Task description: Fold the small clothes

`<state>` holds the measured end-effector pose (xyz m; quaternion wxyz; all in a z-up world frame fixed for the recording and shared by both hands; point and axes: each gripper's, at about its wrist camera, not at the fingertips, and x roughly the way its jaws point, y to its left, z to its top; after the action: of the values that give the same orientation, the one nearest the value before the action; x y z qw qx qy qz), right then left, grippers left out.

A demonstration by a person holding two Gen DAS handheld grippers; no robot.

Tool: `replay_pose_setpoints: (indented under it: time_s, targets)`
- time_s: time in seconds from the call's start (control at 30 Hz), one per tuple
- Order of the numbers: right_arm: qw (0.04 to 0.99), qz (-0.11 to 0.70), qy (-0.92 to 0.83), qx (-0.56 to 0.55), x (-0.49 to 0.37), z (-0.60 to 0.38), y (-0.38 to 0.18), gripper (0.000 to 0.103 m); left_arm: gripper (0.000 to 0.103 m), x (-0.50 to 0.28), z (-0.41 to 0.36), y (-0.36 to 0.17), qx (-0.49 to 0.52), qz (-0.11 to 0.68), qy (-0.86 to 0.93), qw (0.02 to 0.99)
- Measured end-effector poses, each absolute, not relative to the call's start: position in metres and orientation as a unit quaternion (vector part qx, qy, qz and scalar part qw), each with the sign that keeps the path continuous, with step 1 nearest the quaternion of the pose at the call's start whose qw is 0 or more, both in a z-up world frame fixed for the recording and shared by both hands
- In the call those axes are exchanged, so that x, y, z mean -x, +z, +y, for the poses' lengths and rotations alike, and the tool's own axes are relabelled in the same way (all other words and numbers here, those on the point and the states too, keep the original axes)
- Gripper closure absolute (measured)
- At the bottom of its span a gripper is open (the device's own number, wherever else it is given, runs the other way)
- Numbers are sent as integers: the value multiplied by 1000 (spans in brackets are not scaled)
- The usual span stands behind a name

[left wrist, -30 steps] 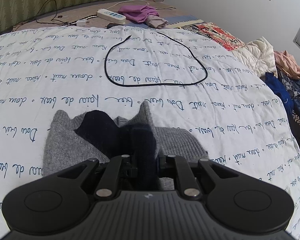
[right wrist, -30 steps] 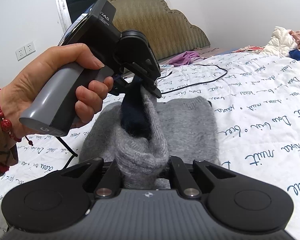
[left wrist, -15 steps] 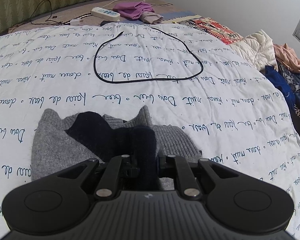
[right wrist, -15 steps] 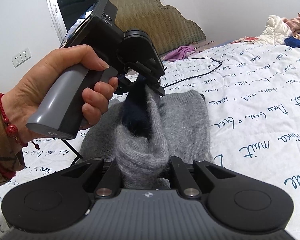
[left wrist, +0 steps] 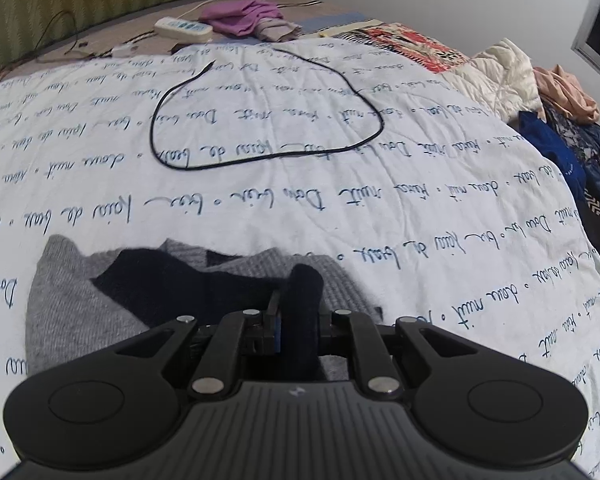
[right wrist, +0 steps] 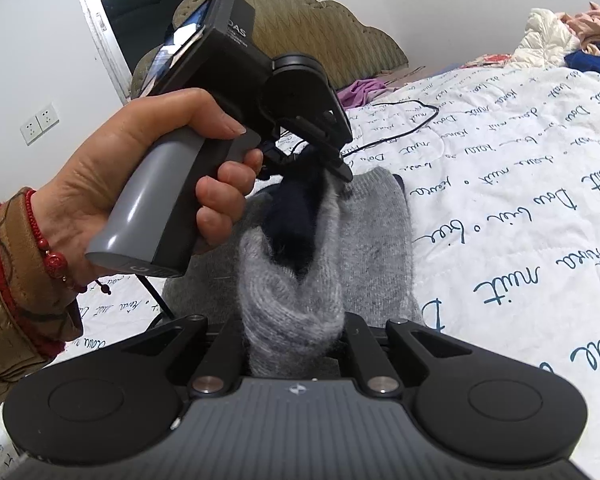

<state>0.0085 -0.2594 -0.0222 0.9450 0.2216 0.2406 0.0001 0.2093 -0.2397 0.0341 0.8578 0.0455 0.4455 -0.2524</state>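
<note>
A small grey knit sweater (left wrist: 68, 304) with a dark navy inner side (left wrist: 172, 280) lies on the white quilt with blue script (left wrist: 340, 208). My left gripper (left wrist: 300, 312) is shut on a navy fold of the sweater. In the right wrist view my right gripper (right wrist: 296, 320) is shut on a bunched grey edge of the sweater (right wrist: 376, 232), lifted off the quilt. The left gripper (right wrist: 324, 160), held in a hand, pinches the same raised fold just beyond it.
A looped black cable (left wrist: 260, 120) lies on the quilt further off. A power strip (left wrist: 184, 28) and purple cloth (left wrist: 240, 16) sit by the headboard. A pile of clothes (left wrist: 560, 128) lines the right edge of the bed.
Both grippers have moved the held fold of the sweater across the body, and the raised edge has come lower over the sweater. Both stay shut on it.
</note>
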Motion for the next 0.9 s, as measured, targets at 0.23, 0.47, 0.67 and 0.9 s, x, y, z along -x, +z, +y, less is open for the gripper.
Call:
replay_pose_setpoints:
  time_s: [0.23,0.47,0.67,0.9]
  targets:
    - [941,244,-2,-235,-10,-264,-26,95,91,-206,-250,32,-51,438,-265,857]
    - [941,244,-12,-235,-1,-261,-28,95,91,-202,-253,26,-47,437,-272,856]
    - [939,245,-16,-241,4,-261,-27,95,91,-200,-255,25,-51,433,-275,857]
    - [937,247,-18,-245,-2,-263,-25,95,91,-201,-256,21,-58,437,-281,853]
